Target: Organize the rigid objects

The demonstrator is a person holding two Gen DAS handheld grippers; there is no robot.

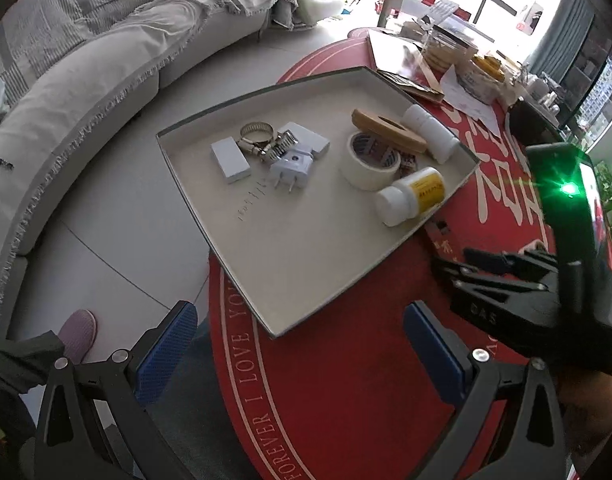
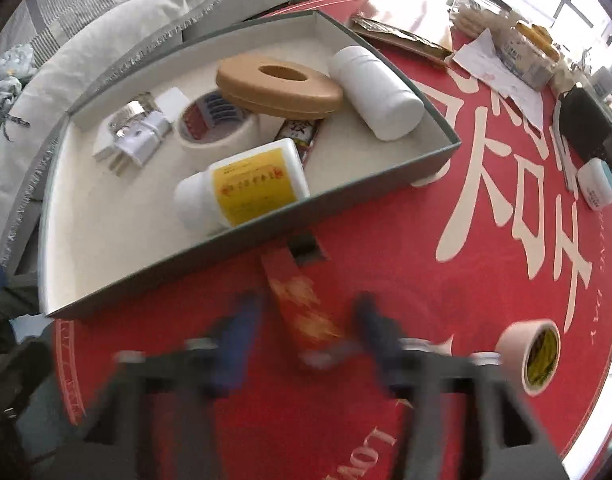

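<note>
The red packet (image 2: 301, 312) lies on the red table (image 2: 386, 248) just outside the tray (image 2: 225, 244), between the right gripper's (image 2: 306, 332) blurred, spread fingers. The tray holds bottles (image 2: 245, 184), tape (image 2: 213, 124) and a plug (image 1: 287, 168); the left gripper (image 1: 301, 344) hovers nearby, fingers apart, empty.

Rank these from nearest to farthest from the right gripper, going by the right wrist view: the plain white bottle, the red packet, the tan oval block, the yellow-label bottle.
From the right gripper:
1. red packet, on the mat between its fingers.
2. yellow-label bottle, against the tray's near wall.
3. tan oval block, mid-tray, resting on other items.
4. plain white bottle, near the tray's far right corner; close to the block, only slightly farther.
</note>
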